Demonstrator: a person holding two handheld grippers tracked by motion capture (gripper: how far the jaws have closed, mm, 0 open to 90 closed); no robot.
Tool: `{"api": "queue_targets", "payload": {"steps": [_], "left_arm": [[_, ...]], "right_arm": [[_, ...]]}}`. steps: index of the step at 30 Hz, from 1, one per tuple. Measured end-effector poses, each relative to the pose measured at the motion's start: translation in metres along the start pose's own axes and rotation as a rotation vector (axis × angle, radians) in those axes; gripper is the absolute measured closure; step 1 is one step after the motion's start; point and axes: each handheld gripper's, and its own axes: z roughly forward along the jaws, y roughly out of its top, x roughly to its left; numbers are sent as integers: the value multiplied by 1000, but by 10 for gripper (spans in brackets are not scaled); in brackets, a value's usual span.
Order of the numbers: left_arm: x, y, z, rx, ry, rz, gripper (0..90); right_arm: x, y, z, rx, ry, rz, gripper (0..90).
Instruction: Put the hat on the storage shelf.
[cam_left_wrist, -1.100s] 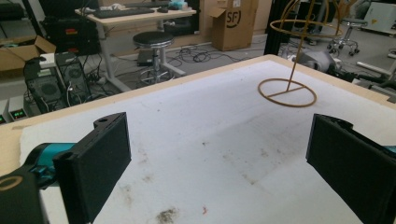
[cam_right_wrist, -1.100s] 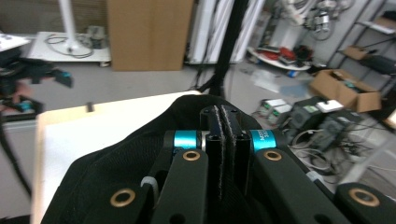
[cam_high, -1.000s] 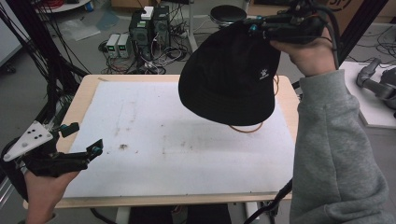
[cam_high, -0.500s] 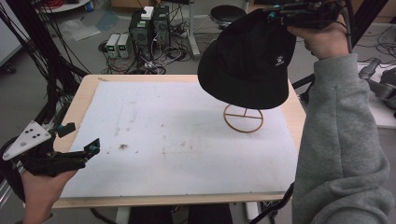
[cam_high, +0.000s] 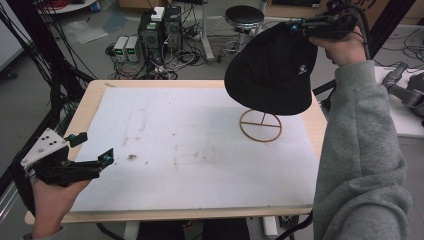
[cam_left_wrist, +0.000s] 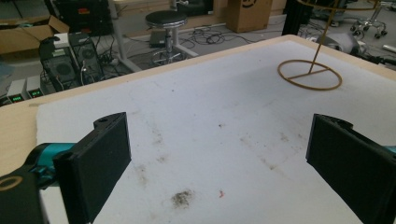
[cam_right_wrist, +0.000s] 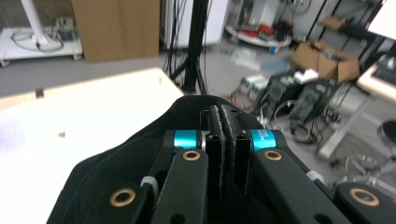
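Between the closed fingers of the right gripper (cam_high: 300, 26) hangs a black hat (cam_high: 272, 70), pinched by its crown and held in the air above the far right part of the desk (cam_high: 90, 107). Seen from the right gripper view, the fingers (cam_right_wrist: 219, 126) press together on a fold of the black fabric (cam_right_wrist: 140, 154). Below the hat stands a thin wire stand (cam_high: 260, 125) with a round base on the white mat (cam_high: 190, 150). Well apart, at the near left edge, the left gripper (cam_high: 92, 148) hovers with its fingers (cam_left_wrist: 100, 158) spread wide and nothing between them.
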Motion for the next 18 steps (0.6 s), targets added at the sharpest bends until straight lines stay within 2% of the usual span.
{"api": "queue_targets", "payload": {"steps": [1, 2, 5, 6, 7, 11, 13, 18], "left_arm": [[0, 0, 1, 0, -1, -1, 68], [-1, -1, 1, 1, -1, -3, 68], [-1, -2, 1, 6, -2, 0, 68], [-1, -2, 2, 8, 1, -1, 68], [-1, -2, 2, 7, 1, -2, 68], [-1, -3, 5, 14, -2, -4, 68], [-1, -3, 7, 23, -3, 0, 68], [-1, -4, 8, 30, 0, -1, 68]], "right_arm": [[-4, -10, 4, 12, 2, 12, 893], [-4, -10, 4, 12, 2, 12, 893], [-10, -26, 8, 18, 11, 40, 893], [-14, -36, 10, 16, 7, 60, 892], [-14, -36, 10, 16, 7, 60, 892], [-17, -56, 16, 19, 26, 105, 892], [-19, -70, 24, 38, 45, 126, 892], [-21, -86, 33, 34, 65, 145, 892]]}}
